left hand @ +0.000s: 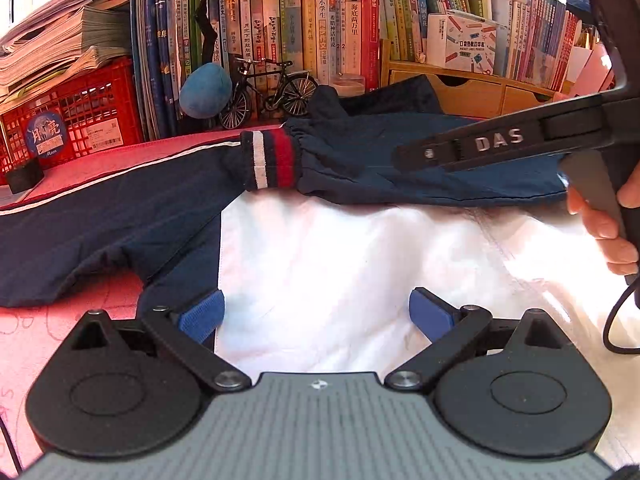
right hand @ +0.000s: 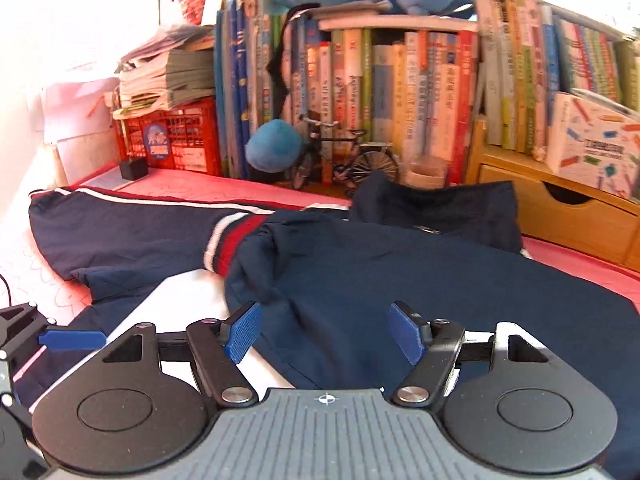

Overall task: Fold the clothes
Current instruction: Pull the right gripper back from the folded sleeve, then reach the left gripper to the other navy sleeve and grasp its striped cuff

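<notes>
"DAS" is showing in raised letters on the right gripper (left hand: 404, 156), which is reaching in from 3 o'clock in the left wrist view, a person's hand (left hand: 608, 216) wrapping its grip. The jacket (right hand: 400, 280), navy and white, is lying flat on the pink bench (right hand: 208, 184), its striped cuff (left hand: 270, 160) folded across the body. Both the left gripper (left hand: 316, 312) and the right are hovering over it with jaws released, grasping nothing. At 12 o'clock, books (left hand: 320, 24), a model bicycle (left hand: 268, 92) and a red crate (left hand: 76, 116) are crowding the bench's far edge.

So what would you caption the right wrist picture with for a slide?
Open right gripper above a navy jacket, its sleeve with a striped cuff folded across, before a bookshelf.
</notes>
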Motion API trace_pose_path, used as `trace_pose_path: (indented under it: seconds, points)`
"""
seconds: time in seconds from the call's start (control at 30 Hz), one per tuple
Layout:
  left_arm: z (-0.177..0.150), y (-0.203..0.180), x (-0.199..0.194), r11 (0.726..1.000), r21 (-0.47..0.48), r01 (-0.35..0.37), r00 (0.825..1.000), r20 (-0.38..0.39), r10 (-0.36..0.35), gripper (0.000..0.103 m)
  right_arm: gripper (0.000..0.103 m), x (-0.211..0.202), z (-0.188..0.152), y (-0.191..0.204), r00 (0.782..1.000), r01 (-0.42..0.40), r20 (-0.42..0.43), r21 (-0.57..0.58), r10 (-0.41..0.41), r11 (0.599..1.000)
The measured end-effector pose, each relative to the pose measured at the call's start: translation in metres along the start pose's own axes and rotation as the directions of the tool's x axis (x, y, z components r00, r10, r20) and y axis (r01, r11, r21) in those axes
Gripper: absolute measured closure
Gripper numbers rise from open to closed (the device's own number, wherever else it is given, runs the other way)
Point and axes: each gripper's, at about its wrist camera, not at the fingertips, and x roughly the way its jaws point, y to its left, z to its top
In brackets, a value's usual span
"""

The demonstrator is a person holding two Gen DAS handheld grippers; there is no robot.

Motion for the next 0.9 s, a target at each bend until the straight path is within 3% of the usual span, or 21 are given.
trace_pose_path:
  seconds: [0.1, 0.2, 0.27, 0.43, 0.53, 0.63, 0.73, 0.8, 0.9]
  points:
    - [0.0, -0.001, 0.001, 1.0, 0.005, -0.012, 1.0, -0.005, 0.012, 0.002, 0.03, -0.033, -0.022, -0.054, 0.996, 0.091, 0.007, 0.127, -0.092, 0.988]
    - [0.0, -0.002, 0.002, 1.0, 0.011, -0.021, 1.0, -0.007, 0.021, 0.001, 0.03, -0.057, -0.049, -0.103, 0.983, 0.171, 0.007, 0.292, -0.181, 0.941]
    - [0.0, -0.002, 0.002, 1.0, 0.008, -0.026, 1.0, -0.01, 0.026, 0.0, 0.032, -0.056, -0.07, -0.124, 0.975, 0.219, -0.038, 0.337, -0.219, 0.916]
    - [0.002, -0.001, 0.002, 0.999, -0.001, -0.047, 0.999, -0.012, 0.047, 0.0, 0.024, -0.042, -0.083, -0.113, 0.957, 0.29, -0.087, 0.203, -0.278, 0.935]
    - [0.002, 0.002, -0.006, 0.996, 0.006, -0.086, 0.996, 0.024, 0.086, 0.001, 0.023, -0.041, -0.078, -0.097, 0.959, 0.28, -0.088, 0.17, -0.268, 0.945]
    - [0.007, 0.015, -0.031, 0.989, 0.05, -0.142, 0.986, 0.095, 0.136, 0.001, 0.024, -0.059, -0.073, -0.082, 0.98, 0.201, -0.048, 0.161, -0.196, 0.966]
    - [0.013, 0.049, -0.057, 0.986, 0.002, -0.164, 0.976, 0.145, 0.162, 0.0, 0.022, -0.079, -0.067, -0.069, 0.989, 0.149, -0.011, 0.105, -0.149, 0.983]
    - [0.017, 0.084, -0.068, 0.978, -0.078, -0.193, 0.967, 0.154, 0.203, 0.0, 0.021, -0.093, -0.063, -0.06, 0.99, 0.137, 0.022, 0.048, -0.138, 0.989]
    - [0.02, 0.149, -0.074, 0.93, -0.244, -0.275, 0.938, 0.144, 0.315, 0.0, 0.014, -0.114, -0.057, -0.049, 0.992, 0.108, 0.071, -0.035, -0.105, 0.994]
